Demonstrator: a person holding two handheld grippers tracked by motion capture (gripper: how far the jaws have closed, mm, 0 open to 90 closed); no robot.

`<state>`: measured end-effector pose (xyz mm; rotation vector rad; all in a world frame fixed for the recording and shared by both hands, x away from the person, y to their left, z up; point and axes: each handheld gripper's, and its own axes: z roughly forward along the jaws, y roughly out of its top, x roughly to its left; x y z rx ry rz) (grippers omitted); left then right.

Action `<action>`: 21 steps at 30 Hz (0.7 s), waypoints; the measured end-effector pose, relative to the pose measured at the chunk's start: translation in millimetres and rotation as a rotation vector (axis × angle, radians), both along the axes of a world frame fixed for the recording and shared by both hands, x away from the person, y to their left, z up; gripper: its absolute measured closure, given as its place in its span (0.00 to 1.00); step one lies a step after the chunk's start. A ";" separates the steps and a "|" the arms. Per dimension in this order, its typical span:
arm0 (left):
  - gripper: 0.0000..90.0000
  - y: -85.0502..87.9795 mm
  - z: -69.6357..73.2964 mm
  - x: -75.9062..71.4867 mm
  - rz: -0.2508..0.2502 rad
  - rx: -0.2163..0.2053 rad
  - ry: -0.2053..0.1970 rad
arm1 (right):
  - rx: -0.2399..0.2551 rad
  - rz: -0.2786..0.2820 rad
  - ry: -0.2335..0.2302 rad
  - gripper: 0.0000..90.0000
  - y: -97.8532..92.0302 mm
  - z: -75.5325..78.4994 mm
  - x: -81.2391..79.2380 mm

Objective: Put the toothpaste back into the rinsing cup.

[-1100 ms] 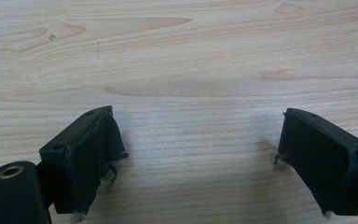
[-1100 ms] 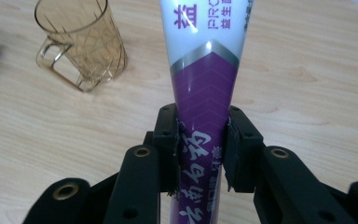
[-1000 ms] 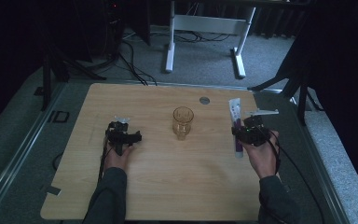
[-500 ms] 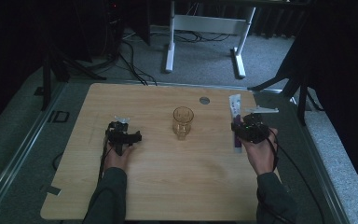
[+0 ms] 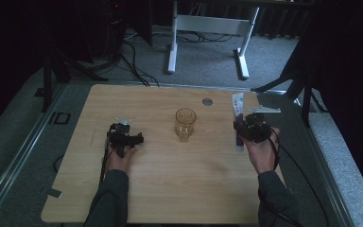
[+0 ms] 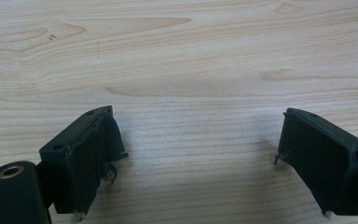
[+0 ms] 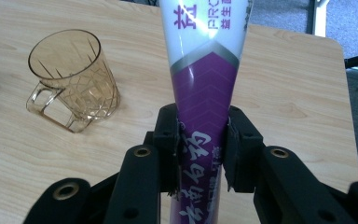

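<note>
right tool [image 5: 244,126] clamped on toothpaste tube [image 7: 204,88], nudged slightly toward glass mug [image 5: 185,124] at 9 o'clock since a second ago. left tool [image 5: 123,137] apart, idle on bench [image 5: 170,184].

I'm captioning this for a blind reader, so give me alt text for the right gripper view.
The right gripper has its black fingers clamped on a purple and white toothpaste tube pointing away over a wooden table. An amber glass mug stands to the left.

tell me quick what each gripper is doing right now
Left gripper: open, nothing between its jaws, just above the table.
Right gripper: closed on the purple and white tube, near the glass mug.
</note>
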<state>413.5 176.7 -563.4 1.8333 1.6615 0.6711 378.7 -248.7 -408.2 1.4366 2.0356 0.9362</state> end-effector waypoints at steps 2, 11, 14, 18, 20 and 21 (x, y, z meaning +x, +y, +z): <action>0.12 0.1 0.0 0.0 -0.001 0.000 0.000 | 0.006 -0.001 -0.007 0.78 1.1 -1.0 1.2; 0.12 0.0 0.1 0.0 0.000 0.000 0.001 | 0.007 0.001 -0.039 0.78 5.9 -1.1 5.0; 0.12 0.0 0.1 0.0 0.000 0.000 0.001 | 0.008 -0.001 -0.046 0.78 6.6 0.2 6.5; 0.12 0.0 0.1 0.1 0.000 0.000 0.001 | 0.011 -0.002 -0.052 0.78 7.5 1.4 8.3; 0.12 0.0 0.1 0.1 0.000 0.000 0.001 | 0.013 -0.001 -0.056 0.78 8.0 1.7 9.2; 0.12 0.0 0.1 0.2 0.000 0.000 0.001 | 0.015 -0.001 -0.055 0.78 8.4 1.9 9.7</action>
